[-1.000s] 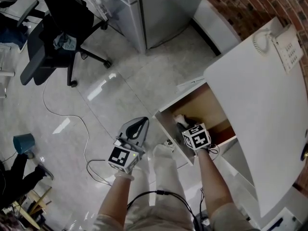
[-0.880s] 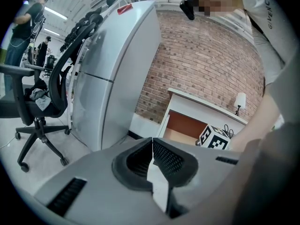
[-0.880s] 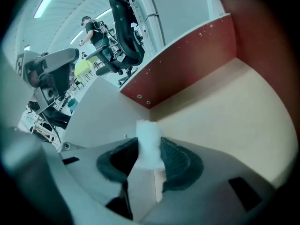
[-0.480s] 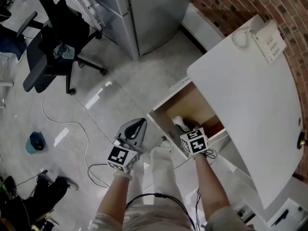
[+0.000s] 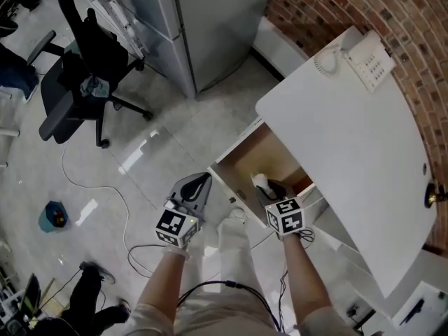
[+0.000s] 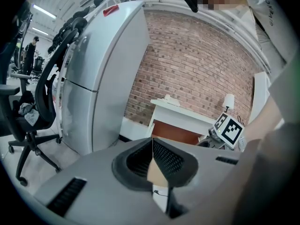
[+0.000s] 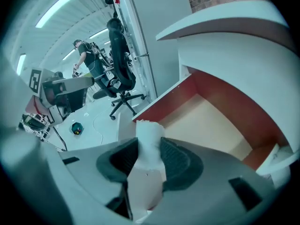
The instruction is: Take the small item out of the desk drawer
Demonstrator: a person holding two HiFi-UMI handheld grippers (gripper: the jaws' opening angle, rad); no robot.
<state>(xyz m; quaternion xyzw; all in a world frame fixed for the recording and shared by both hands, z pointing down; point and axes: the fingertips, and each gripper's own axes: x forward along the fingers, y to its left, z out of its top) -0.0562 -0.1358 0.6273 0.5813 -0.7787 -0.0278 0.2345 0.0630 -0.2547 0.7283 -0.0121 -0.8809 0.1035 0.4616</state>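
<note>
The desk drawer [image 5: 255, 156] stands pulled open under the white desk top [image 5: 336, 138]; its tan bottom looks bare [image 7: 211, 121]. My right gripper [image 5: 264, 185] hangs over the drawer's front part, shut on a small white item [image 5: 260, 180]. In the right gripper view the white item [image 7: 149, 135] stands pinched between the two dark pads of the right gripper [image 7: 149, 149] and sticks out above them. My left gripper [image 5: 203, 180] is held over the floor left of the drawer; in its own view the left gripper [image 6: 152, 146] is shut with nothing in it.
A grey metal cabinet [image 5: 210, 19] stands behind the drawer, and a black office chair [image 5: 77, 82] at the far left. A cable [image 5: 91, 180] and a teal object [image 5: 52, 215] lie on the floor. A phone [image 5: 369, 56] sits on the desk by the brick wall.
The head view has shifted, so the desk sits further left and up in the picture. Both grippers keep their places; the right one still holds the white item over the drawer.
</note>
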